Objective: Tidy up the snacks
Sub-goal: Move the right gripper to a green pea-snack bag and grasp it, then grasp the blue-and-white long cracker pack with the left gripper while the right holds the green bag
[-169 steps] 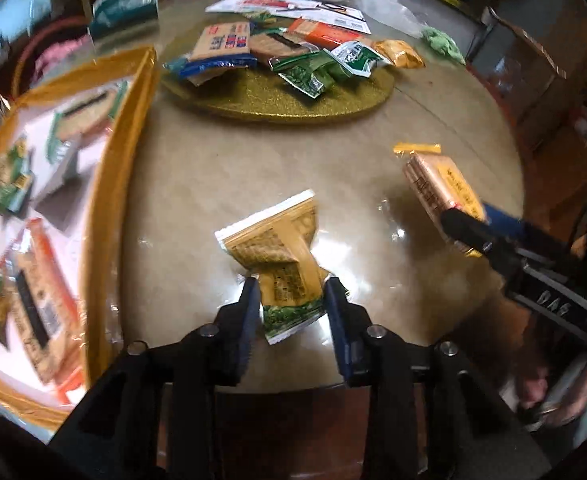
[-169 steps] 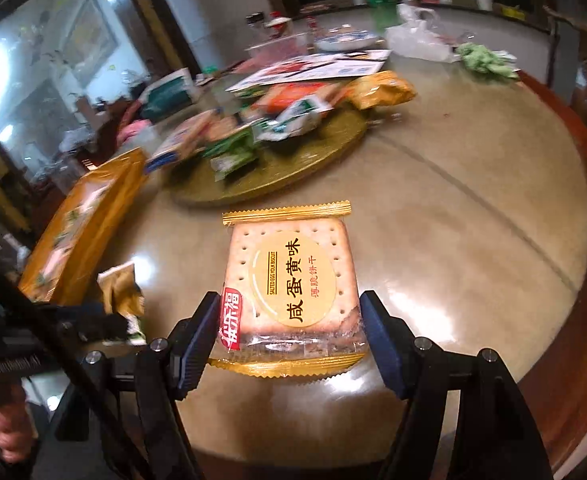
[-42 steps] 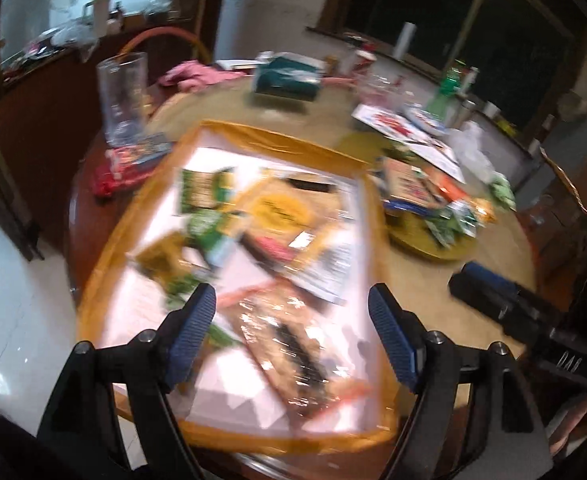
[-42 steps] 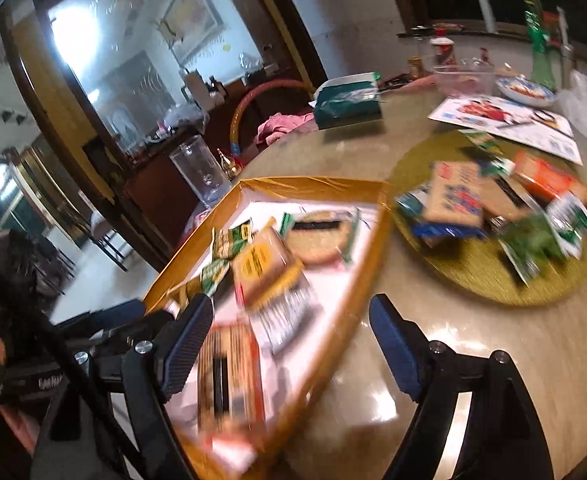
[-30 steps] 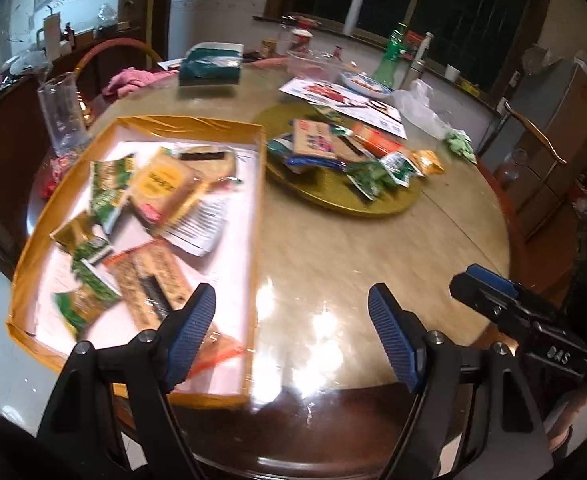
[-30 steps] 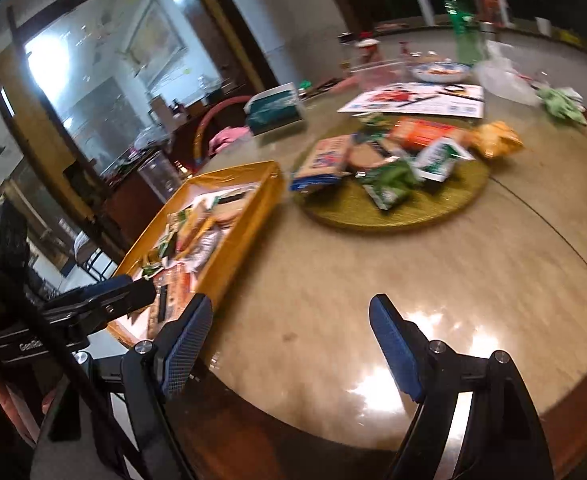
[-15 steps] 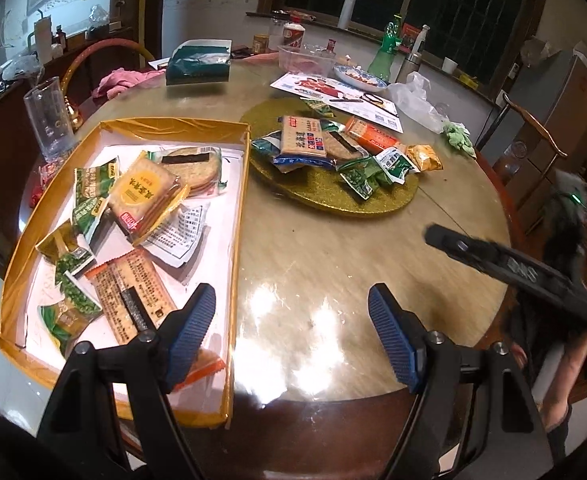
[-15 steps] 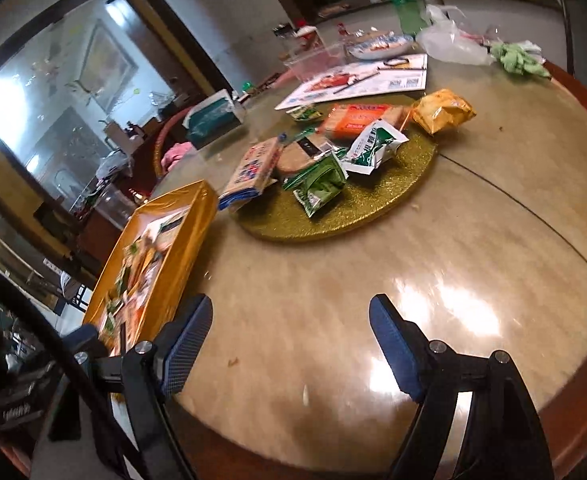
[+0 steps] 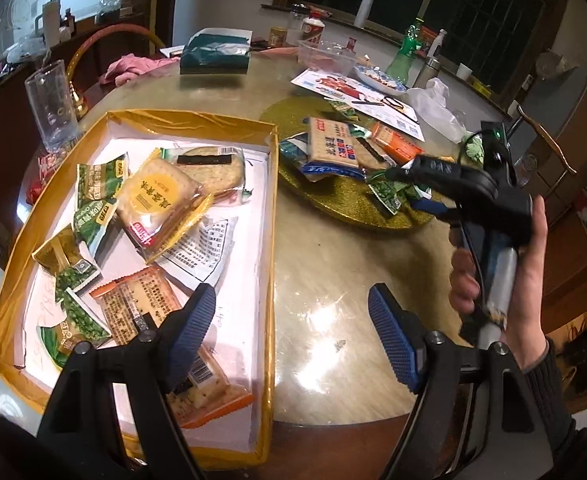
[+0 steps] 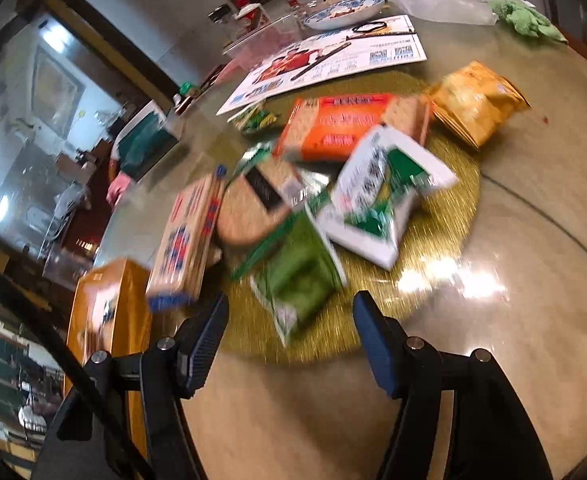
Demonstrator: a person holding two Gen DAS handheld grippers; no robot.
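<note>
The green snack pack lies on the gold plate, straight ahead of the right hand-held gripper, long side pointing away. Its jaws have just been closing a bit (nothing between them, though the view is blurry). The left hand-held gripper waits wide and empty by the gold tray.
</note>
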